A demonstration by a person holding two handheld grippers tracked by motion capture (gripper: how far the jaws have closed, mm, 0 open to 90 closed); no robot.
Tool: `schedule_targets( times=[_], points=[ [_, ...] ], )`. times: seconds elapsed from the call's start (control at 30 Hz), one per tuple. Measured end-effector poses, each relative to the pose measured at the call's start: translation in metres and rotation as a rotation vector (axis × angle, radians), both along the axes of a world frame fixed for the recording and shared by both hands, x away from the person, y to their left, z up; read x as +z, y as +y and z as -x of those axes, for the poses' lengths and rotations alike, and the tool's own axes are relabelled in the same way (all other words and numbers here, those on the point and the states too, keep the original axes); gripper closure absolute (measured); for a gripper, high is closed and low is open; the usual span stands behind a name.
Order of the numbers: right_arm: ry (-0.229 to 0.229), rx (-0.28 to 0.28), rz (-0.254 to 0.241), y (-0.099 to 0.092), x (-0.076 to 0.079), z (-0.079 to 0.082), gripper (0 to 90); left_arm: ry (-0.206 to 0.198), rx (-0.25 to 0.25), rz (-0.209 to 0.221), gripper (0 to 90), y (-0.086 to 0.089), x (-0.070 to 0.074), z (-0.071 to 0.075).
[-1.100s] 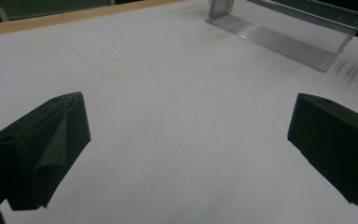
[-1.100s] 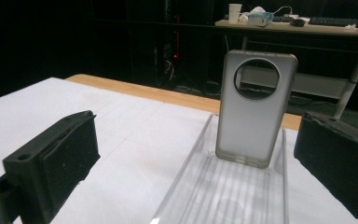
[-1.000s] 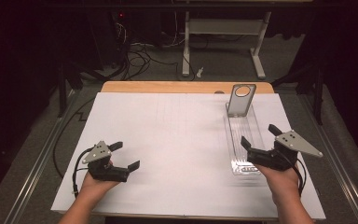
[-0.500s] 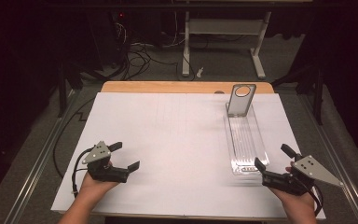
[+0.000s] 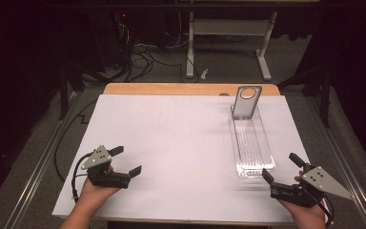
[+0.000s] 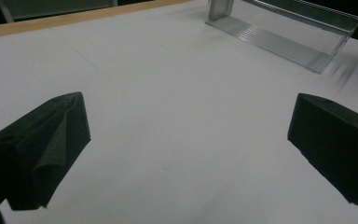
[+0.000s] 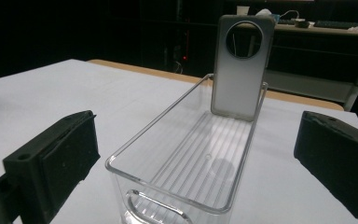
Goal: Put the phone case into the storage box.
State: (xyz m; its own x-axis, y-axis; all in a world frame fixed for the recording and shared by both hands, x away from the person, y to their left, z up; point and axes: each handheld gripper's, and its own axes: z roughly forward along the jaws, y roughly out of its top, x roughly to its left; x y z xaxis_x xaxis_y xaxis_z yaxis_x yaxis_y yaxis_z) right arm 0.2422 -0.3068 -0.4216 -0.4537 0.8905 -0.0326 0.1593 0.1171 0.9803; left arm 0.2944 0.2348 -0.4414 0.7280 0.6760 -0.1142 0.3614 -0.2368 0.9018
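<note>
A long clear plastic tray [image 5: 252, 147] lies on the white table cover [image 5: 181, 143] at the right. A grey phone case [image 5: 246, 101] with a round hole stands upright against the tray's far end. My right gripper [image 5: 281, 168] is open near the table's front right corner, just short of the tray's near end. Its view looks along the tray [image 7: 191, 158] to the phone case [image 7: 241, 70], with nothing between the jaws. My left gripper [image 5: 126, 160] is open at the front left, well apart from the tray [image 6: 289, 32], and holds nothing.
A bare wooden strip [image 5: 171, 88] shows along the table's far edge. Metal rails [image 5: 38, 167] run along both sides. Behind the table are cables [image 5: 143, 52] on the floor and the legs of a white stand [image 5: 228, 43].
My right gripper has drawn back from over the tray's near end toward the front right corner of the table. The left gripper has stayed in place.
</note>
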Motion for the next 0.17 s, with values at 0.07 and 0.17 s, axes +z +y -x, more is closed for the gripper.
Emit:
schedule_targets(
  times=[0.07, 0.17],
  points=[
    [0.007, 0.003, 0.001, 0.0012, -0.0011, -0.0004, 0.1, 0.003, -0.004, -0.011, 0.1, 0.0002, -0.0006, -0.0004],
    [0.007, 0.0, -0.002, 0.0021, -0.0016, -0.0007, 0.1, 0.007, 0.006, -0.024, 0.1, 0.0012, -0.001, -0.0004]
  ],
)
